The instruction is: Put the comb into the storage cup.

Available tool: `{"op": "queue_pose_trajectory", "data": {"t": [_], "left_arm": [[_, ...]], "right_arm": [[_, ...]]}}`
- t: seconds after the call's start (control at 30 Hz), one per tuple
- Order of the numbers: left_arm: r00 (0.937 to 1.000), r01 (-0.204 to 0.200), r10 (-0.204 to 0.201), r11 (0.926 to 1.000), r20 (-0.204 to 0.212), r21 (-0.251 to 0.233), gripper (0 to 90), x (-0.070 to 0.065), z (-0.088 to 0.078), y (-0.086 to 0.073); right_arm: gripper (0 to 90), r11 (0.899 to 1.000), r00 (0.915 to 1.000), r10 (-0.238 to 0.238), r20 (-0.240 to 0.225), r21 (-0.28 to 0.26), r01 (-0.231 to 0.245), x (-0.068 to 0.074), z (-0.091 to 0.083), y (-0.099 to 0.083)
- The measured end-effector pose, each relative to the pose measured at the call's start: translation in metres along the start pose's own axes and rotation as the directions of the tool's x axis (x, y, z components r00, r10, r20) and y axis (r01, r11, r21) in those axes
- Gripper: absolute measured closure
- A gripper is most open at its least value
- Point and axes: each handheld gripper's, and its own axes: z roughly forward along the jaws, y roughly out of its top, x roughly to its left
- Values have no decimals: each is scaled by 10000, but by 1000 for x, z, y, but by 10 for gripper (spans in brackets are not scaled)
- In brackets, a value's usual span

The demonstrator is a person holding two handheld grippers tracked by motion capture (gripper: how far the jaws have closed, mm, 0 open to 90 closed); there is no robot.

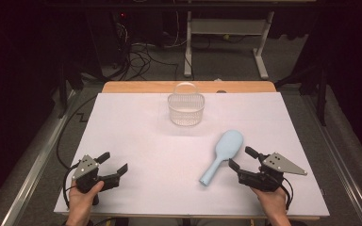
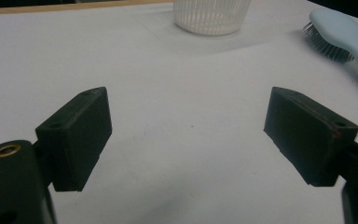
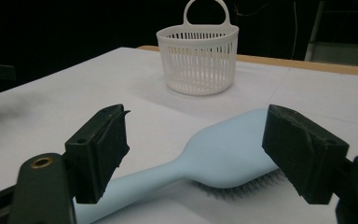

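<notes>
Light blue hairbrush [image 1: 222, 155] lying bristles-down right of centre in the high view, right gripper [image 1: 239, 161] at lower right just beside its handle, jaws spread and not touching it, left gripper [image 1: 114, 164] at lower left, jaws spread on nothing, white basket [image 1: 185, 109] upper centre, white table [image 1: 136, 141]

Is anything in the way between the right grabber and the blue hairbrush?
No. The right hand-held gripper, jaws open, sits just beside the blue hairbrush lying bristles-down on the table, with nothing between them.
</notes>
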Motion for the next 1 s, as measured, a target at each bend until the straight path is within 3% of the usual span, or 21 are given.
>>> {"op": "queue_pose_trajectory", "data": {"t": [0.7,1.0], "left_arm": [[10000,14,-14,10000,7,-8,159,0,0,0],[10000,54,-54,10000,1,-26,159,0,0,0]], "right_arm": [[244,9999,9971,167,-737,38,-165,16,23,10],[271,9973,9932,249,-1134,719,-168,21,35,16]]}}
